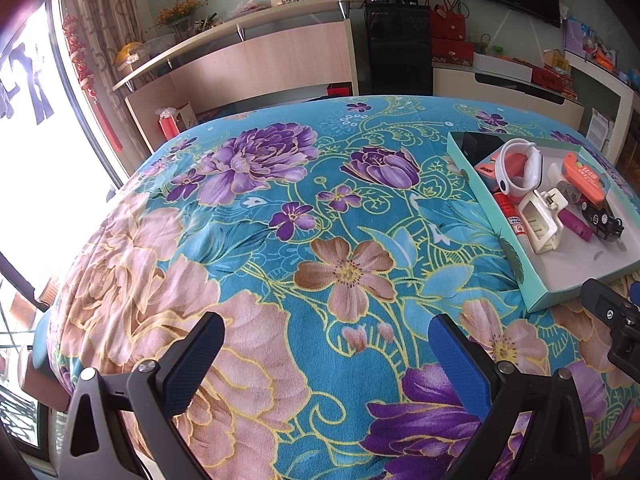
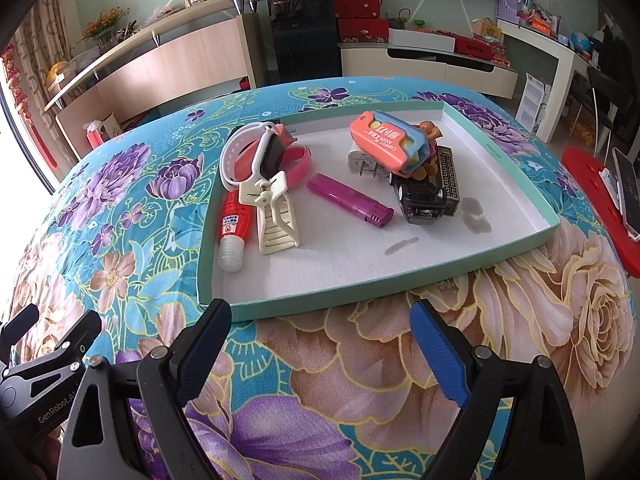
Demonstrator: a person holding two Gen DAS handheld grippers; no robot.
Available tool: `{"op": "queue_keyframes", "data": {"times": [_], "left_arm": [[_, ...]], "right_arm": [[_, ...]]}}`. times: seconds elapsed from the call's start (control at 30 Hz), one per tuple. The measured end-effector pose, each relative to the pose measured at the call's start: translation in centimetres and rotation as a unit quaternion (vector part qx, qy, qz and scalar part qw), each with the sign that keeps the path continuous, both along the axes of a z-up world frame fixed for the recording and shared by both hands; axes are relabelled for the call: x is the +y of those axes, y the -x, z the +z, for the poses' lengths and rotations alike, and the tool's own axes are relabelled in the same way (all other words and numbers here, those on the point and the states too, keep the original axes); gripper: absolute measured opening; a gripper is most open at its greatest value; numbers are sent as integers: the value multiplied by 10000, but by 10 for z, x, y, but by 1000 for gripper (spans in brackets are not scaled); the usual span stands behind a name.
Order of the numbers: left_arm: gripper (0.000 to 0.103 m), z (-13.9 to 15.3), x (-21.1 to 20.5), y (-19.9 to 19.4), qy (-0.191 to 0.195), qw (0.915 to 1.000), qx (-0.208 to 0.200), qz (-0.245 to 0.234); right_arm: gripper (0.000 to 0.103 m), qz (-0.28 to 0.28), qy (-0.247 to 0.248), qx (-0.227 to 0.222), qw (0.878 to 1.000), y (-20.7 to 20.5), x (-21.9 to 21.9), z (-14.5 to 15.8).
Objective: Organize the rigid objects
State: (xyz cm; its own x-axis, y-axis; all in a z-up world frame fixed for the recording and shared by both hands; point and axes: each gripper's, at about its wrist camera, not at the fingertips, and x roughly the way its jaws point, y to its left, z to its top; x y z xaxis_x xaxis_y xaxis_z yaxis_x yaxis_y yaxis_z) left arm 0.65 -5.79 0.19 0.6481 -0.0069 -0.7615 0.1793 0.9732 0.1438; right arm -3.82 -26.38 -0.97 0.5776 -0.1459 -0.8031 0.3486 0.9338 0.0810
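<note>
A shallow teal-rimmed tray (image 2: pixel 400 282) with a white floor lies on the flowered cloth. Inside it are a purple lighter (image 2: pixel 348 200), a cream hair claw (image 2: pixel 274 216), a red-labelled glue bottle (image 2: pixel 231 228), a white and pink watch band (image 2: pixel 256 156), an orange toy knife (image 2: pixel 386 138), a white plug (image 2: pixel 362 162) and a black toy car (image 2: pixel 420 196). My right gripper (image 2: pixel 320 354) stands open just short of the tray's near rim, nothing between its fingers. My left gripper (image 1: pixel 326 364) is open over bare cloth, with the tray (image 1: pixel 560 292) to its right.
The flowered cloth (image 1: pixel 280 200) covers a rounded table. A red stool (image 2: pixel 592 200) with a phone (image 2: pixel 626 192) on it stands at the right. Behind are a wooden counter (image 1: pixel 256 52), a black cabinet (image 1: pixel 400 48) and a low TV unit (image 2: pixel 428 60).
</note>
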Motion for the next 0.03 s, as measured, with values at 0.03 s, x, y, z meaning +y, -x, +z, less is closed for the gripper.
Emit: {"op": "queue_keyframes", "data": {"times": [0.03], "left_arm": [[103, 0, -1, 0, 6, 10000, 3, -22]], "right_arm": [[91, -1, 0, 0, 10000, 0, 0, 0]]}}
